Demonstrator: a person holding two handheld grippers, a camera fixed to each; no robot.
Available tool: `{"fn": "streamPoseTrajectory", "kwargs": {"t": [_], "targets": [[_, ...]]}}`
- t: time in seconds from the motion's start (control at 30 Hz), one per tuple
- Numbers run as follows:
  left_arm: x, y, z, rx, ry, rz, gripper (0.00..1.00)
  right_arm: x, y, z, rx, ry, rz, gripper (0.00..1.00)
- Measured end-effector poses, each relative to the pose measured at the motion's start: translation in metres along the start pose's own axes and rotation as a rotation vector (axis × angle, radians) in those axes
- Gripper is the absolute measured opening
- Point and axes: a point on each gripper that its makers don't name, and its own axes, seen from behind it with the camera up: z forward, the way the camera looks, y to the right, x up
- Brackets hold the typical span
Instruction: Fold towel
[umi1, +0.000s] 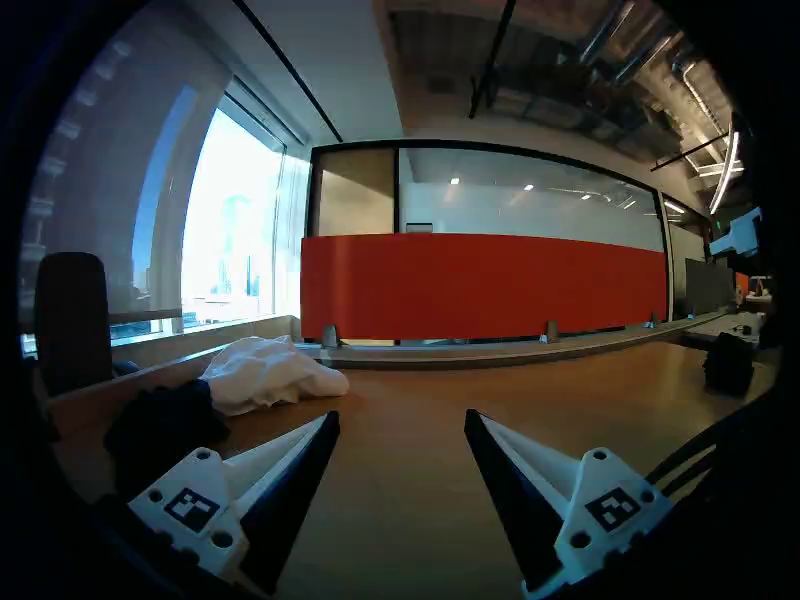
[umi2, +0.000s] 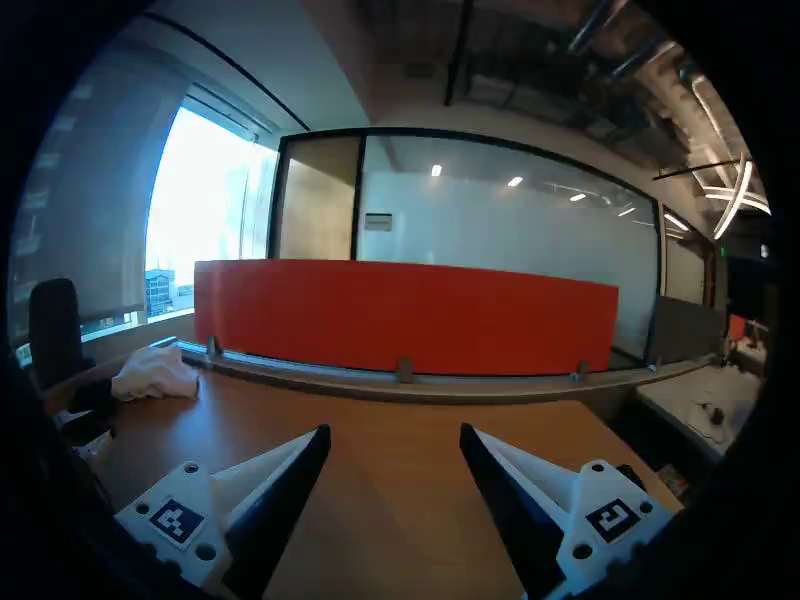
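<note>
A crumpled white towel (umi1: 265, 372) lies in a heap on the wooden table (umi1: 420, 480), at the far left near the window. In the left gripper view my left gripper (umi1: 402, 422) is open over bare wood, with the towel ahead and to its left, well apart from the fingertips. In the right gripper view the same white towel (umi2: 155, 375) shows small at the far left edge of the table (umi2: 400, 480). My right gripper (umi2: 395, 432) is open and holds nothing, far to the right of the towel.
A dark cloth heap (umi1: 160, 425) lies just in front of the towel. A red divider panel (umi1: 480, 285) runs along the table's far edge. A black chair back (umi1: 70, 320) stands at the left by the window. A dark object (umi1: 728, 362) sits at the table's right end.
</note>
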Motion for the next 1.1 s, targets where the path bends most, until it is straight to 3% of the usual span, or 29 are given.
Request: {"fn": "streamPoseTrajectory", "kwargs": {"t": [0.4,0.7,1.1], "targets": [[-0.001,0.001,0.0,0.0,-0.001,0.003,0.93,0.008,0.006,-0.004,-0.001,0.03,0.017,1.0],[-0.004,0.001,0.001,0.001,0.0,0.003,0.93,0.013,0.028,-0.008,-0.026,0.076,0.021,1.0],[-0.006,0.003,0.001,0.001,0.0,0.002,0.93,0.0,0.062,-0.01,-0.06,0.137,0.08,1.0]]}}
